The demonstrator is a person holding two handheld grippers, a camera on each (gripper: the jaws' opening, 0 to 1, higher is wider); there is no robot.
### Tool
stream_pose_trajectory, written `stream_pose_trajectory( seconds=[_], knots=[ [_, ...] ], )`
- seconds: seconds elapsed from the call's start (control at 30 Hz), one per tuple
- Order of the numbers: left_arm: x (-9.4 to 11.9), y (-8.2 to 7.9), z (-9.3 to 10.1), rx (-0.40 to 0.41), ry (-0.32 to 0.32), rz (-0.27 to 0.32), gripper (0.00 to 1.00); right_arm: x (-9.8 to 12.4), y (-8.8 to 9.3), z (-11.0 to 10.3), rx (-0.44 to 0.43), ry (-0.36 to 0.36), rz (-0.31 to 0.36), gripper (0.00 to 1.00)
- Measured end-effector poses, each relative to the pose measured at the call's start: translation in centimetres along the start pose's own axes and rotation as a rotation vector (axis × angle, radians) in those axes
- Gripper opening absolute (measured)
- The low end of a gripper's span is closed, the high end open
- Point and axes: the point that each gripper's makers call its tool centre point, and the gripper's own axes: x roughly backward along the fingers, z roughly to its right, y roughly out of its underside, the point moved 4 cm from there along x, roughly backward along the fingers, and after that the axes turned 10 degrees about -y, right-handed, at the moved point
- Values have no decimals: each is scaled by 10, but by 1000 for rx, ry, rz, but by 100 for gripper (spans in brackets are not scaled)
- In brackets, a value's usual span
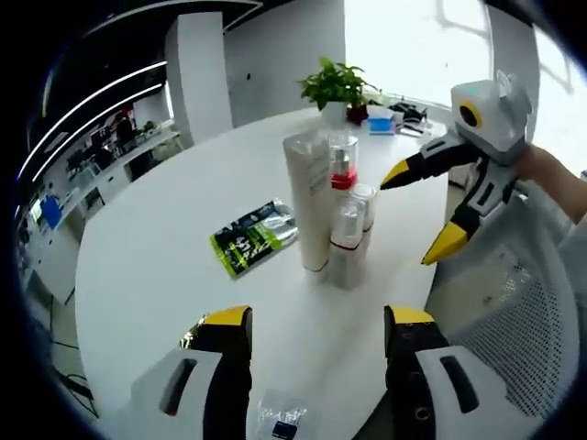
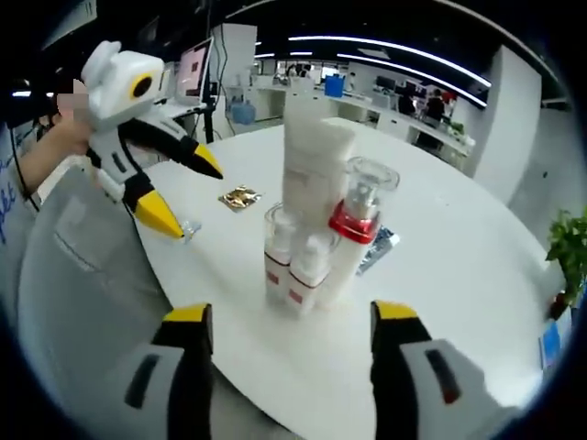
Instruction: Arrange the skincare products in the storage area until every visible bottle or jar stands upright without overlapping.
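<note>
Bottles: the tall white tube [image 1: 307, 197], pump bottle [image 1: 342, 165] and small bottles [image 1: 347, 240] stand upright, clustered mid-table.
Grippers: your left gripper [image 1: 316, 321] and right gripper [image 2: 289, 316] hang apart, empty.
Next: check the cluster for overlap.

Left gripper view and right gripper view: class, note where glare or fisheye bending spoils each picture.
Left gripper view: window glare washes out the top, behind the plant; the table edge bows. Right gripper view: even light, ceiling strips curve, far desks blur.
</note>
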Motion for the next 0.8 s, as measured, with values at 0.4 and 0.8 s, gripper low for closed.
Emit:
stream_pose_trajectory(
  seconds=[0.4, 0.8],
  knots=[
    [17, 8, -10, -17, -28, -8, 67, 6, -17, -5, 13, 31, 52, 88],
    [30, 16, -14, -42, -35, -15, 77, 7, -22, -20, 33, 35, 39, 98]
  ],
)
